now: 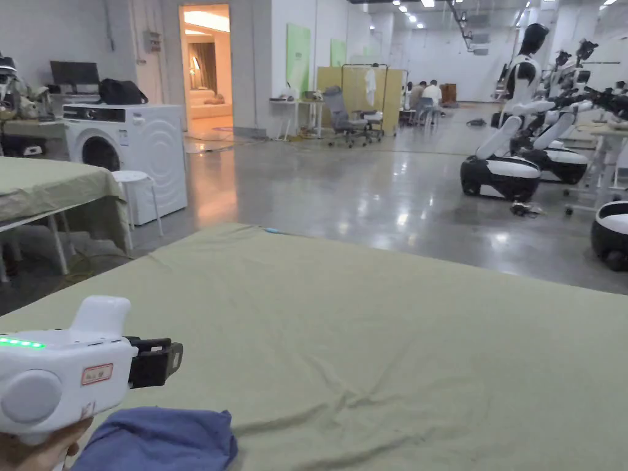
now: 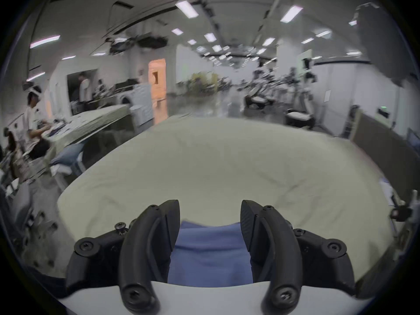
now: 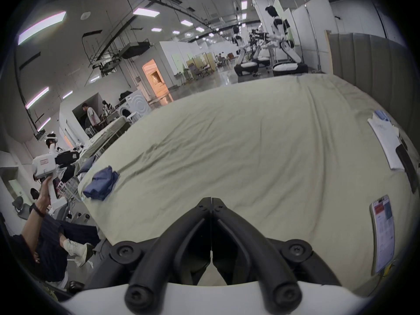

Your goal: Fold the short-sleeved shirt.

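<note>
Now the shirt (image 3: 101,183) lies bunched at the desk's (image 1: 392,343) near-left corner; left claw (image 2: 210,217) hovers spread above it, likely to grab; right claw (image 3: 211,203) pressed together, empty.

Bright, even light from rows of ceiling panels (image 3: 145,12); the polished floor (image 1: 380,196) carries soft glare streaks, a warm orange glow spills from the open doorway (image 1: 205,67), and the green table cover (image 1: 398,343) takes only faint shadows in its wrinkles. Head view is sharp and rectilinear, slightly washed out toward the far hall. Both gripper views are fisheye with black vignetted corners and lines bent at the rim; the left gripper view is motion-blurred across the background and soft on the blue shirt (image 2: 210,251), the right gripper view crisp.
</note>
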The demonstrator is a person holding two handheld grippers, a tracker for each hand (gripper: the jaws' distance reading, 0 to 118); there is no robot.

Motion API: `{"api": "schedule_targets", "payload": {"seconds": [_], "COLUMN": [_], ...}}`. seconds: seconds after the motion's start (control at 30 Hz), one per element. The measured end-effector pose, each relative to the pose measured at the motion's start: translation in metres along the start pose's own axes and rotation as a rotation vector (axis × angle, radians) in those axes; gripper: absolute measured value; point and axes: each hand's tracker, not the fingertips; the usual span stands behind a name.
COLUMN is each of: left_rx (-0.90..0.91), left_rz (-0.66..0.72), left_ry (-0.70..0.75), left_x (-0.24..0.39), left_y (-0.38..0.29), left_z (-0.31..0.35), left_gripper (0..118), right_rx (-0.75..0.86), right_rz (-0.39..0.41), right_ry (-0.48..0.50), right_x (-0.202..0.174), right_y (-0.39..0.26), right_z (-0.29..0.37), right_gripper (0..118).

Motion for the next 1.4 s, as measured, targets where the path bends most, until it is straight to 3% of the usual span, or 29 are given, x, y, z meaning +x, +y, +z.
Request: {"api": "schedule_targets", "payload": {"seconds": [0.17, 0.3, 0.4, 0.43, 0.5, 0.57, 0.6, 0.73, 1.23, 1.27, 1.3, 1.33, 1.37, 1.4], "left_rx": [0.24, 0.29, 0.295, 0.297, 0.294, 0.244, 0.251, 0.255, 0.223, 0.223, 0.235, 0.246, 0.257, 0.267], "left_rz": [-0.039, -0.049, -0.054, -0.058, -0.132, -0.198, -0.184, -0.202, -0.118, -0.121, -0.11, -0.108, -0.112, -0.121], "left_ry": [-0.154, -0.233, -0.243, -0.237, -0.148, -0.044, -0.088, -0.148, -0.165, -0.156, -0.151, -0.147, -0.156, -0.156], "left_x": [0.117, 0.186, 0.23, 0.239, 0.257, 0.266, 0.268, 0.269, 0.26, 0.261, 0.261, 0.259, 0.261, 0.262], "left_y": [-0.001, -0.007, -0.016, -0.021, -0.028, -0.033, -0.036, -0.048, -0.046, -0.046, -0.048, -0.05, -0.047, -0.047], "left_z": [0.032, 0.032, 0.033, 0.035, 0.038, 0.04, 0.042, 0.05, 0.056, 0.055, 0.056, 0.057, 0.061, 0.062], "left_gripper": [56, 55, 52, 47, 16, 9, 4, 4, 4, 13, 35, 53, 55, 55], "right_rx": [0.107, 0.235, 0.326, 0.33, 0.343, 0.334, 0.341, 0.346, 0.334, 0.34, 0.348, 0.359, 0.362, 0.356], "right_rz": [0.14, 0.139, 0.253, 0.299, 0.343, 0.315, 0.287, 0.19, 0.192, 0.206, 0.221, 0.231, 0.241, 0.246], "right_ry": [-0.097, -0.066, -0.155, -0.192, -0.232, -0.226, -0.23, -0.233, -0.279, -0.276, -0.28, -0.29, -0.297, -0.301], "right_x": [-0.021, -0.034, -0.055, -0.064, -0.075, -0.081, -0.083, -0.08, -0.07, -0.071, -0.072, -0.076, -0.077, -0.079], "right_y": [0.029, 0.046, 0.046, 0.043, 0.037, 0.034, 0.031, 0.025, 0.025, 0.024, 0.024, 0.024, 0.025, 0.026], "right_z": [-0.001, 0.004, 0.012, 0.015, 0.02, 0.026, 0.028, 0.028, 0.026, 0.027, 0.028, 0.031, 0.031, 0.031], "right_gripper": [0, 0, 0, 0, 0, 0, 0, 0, 0, 0, 2, 17, 56, 86]}}
